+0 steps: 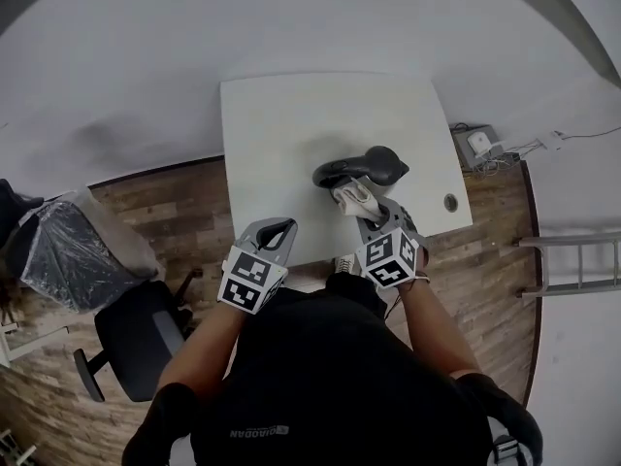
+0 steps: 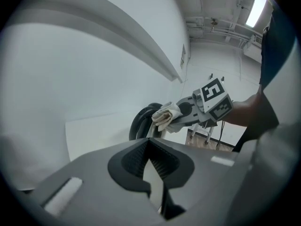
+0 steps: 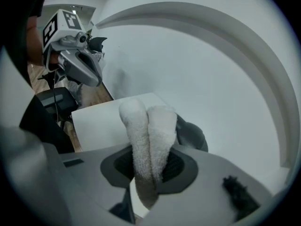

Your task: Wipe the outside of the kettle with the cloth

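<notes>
Cloth point(image 3: 148, 135) is doubled over and pinched tight in the right gripper point(image 3: 149, 161), so a fat padded end pokes out front for rubbing. Kettle point(image 1: 364, 168) sits on the white table point(image 1: 281, 124), with the cloth seemingly touching its near side. Left gripper point(image 2: 149, 157) is closed on nothing near the table's front edge, probably just keeping clear.

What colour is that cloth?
The cloth is off-white, clearest in the right gripper view.
</notes>
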### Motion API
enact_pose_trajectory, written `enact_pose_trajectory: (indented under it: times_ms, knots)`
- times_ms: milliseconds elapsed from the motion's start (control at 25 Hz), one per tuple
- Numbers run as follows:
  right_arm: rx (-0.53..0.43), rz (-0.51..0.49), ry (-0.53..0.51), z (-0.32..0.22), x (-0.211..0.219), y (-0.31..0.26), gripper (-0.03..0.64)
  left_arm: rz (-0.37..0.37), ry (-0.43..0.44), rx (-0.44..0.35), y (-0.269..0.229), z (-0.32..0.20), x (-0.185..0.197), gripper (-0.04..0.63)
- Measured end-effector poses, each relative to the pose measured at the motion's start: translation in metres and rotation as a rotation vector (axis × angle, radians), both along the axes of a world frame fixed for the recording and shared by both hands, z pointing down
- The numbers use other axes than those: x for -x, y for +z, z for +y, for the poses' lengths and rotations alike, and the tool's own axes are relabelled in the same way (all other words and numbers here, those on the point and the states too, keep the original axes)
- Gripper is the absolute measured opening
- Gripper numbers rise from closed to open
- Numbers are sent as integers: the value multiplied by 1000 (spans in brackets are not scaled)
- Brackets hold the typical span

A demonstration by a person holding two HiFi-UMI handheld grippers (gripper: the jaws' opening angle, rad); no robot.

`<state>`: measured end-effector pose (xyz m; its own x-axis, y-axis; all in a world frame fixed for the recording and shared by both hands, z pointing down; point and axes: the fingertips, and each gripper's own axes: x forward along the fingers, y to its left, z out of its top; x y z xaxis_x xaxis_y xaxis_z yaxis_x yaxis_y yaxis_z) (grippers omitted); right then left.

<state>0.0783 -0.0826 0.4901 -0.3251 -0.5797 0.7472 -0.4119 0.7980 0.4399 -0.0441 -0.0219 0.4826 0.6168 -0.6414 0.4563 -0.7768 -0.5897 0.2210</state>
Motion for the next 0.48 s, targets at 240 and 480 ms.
enact_pose_trajectory:
  times_ms: [240, 480]
  knots:
    - [73, 42, -13, 7, 5, 46, 92, 36, -44, -3, -4, 2, 1, 6]
    - [101, 85, -49, 12, 9, 91, 92, 10, -94, 0, -1, 13, 18, 6]
